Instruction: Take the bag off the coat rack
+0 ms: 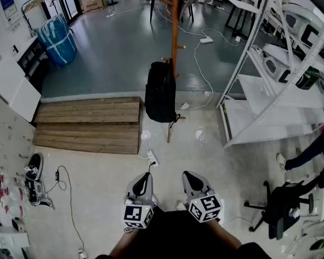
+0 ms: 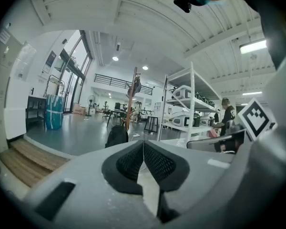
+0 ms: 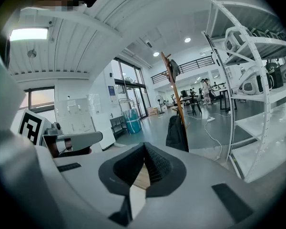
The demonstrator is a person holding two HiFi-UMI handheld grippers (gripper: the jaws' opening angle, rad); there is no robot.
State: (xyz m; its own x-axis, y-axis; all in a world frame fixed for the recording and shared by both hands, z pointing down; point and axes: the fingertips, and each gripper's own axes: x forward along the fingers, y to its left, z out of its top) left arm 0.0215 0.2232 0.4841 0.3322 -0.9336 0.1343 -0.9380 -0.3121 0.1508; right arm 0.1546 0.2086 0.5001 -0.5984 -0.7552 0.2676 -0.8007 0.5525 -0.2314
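Two grippers, the left gripper (image 1: 144, 178) and right gripper (image 1: 190, 177), are holding fingers pressed fully together, gripping nothing. The black bag (image 1: 160, 93) is hanging on the coat rack (image 1: 175, 26), well apart ahead.

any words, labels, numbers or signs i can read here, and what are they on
No text is legible in any view.
Blue poster on the wall: print too small to read.
Sheet on the lockers: blurred.
Marker cubes: square patterns only, no letters.
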